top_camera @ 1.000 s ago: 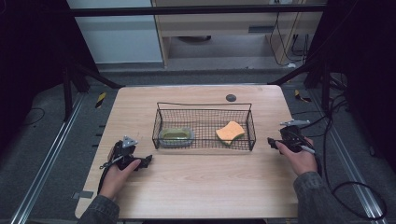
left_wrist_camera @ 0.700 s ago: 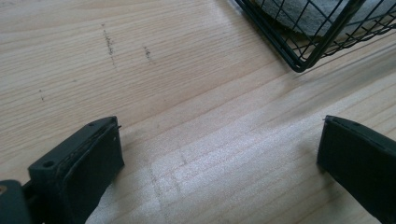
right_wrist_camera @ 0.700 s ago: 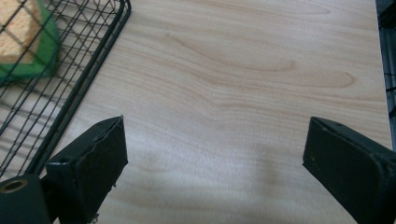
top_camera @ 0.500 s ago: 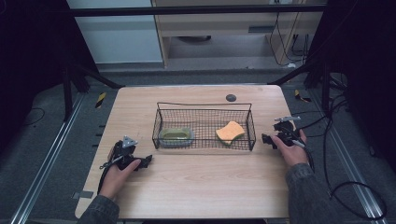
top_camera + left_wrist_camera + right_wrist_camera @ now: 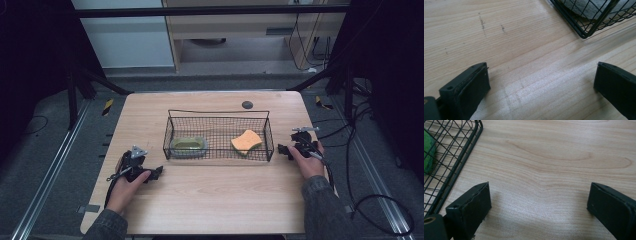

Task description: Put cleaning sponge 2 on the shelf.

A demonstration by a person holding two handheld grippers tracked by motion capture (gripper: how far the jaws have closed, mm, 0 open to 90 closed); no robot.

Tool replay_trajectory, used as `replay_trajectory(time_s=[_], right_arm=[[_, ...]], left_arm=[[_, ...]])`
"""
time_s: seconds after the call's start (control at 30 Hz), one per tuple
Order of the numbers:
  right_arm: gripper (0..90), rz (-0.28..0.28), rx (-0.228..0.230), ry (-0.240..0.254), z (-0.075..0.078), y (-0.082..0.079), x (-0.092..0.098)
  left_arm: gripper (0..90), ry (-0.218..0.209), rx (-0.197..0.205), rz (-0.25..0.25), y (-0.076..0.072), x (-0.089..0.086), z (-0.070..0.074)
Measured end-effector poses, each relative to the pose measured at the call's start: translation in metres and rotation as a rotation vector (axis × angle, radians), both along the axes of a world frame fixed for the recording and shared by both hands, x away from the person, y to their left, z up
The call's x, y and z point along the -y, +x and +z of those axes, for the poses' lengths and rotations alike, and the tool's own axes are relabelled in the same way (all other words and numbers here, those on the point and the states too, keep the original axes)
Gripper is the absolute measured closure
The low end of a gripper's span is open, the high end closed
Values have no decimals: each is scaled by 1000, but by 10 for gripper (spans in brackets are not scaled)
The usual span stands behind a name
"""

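Left gripper low over the desk, fingers spread wide with bare wood between them. Just ahead of those fingers, a corner of the wire basket, not touching. Right gripper likewise spread wide, nothing held, fingers just beside the basket's other end. Inside the basket: green dish toward the left fingers, orange sponge toward the right fingers. Beyond the basket, small dark disc.
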State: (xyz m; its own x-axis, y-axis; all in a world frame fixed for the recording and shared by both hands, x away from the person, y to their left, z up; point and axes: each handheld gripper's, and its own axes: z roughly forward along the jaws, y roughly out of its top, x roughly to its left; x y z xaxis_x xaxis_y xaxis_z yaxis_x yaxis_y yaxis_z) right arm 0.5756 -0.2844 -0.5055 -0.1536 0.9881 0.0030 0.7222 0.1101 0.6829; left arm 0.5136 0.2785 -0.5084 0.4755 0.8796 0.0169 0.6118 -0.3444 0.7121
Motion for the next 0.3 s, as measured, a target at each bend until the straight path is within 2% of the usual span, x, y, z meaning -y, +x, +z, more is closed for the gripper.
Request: replay_trajectory(time_s=[0.07, 0.13, 0.17, 0.3], right_arm=[[50, -7, 11, 4, -1, -1, 0], [28, -15, 52, 7, -5, -4, -1], [28, -19, 59, 12, -6, -4, -2], [19, -42, 60, 6, -6, -5, -3]], left_arm=[[0, 0, 0, 0, 0, 0, 0], [0, 0, 0, 0, 0, 0, 0], [0, 0, 0, -1, 0, 0, 0], [0, 1, 0, -1, 0, 0, 0]])
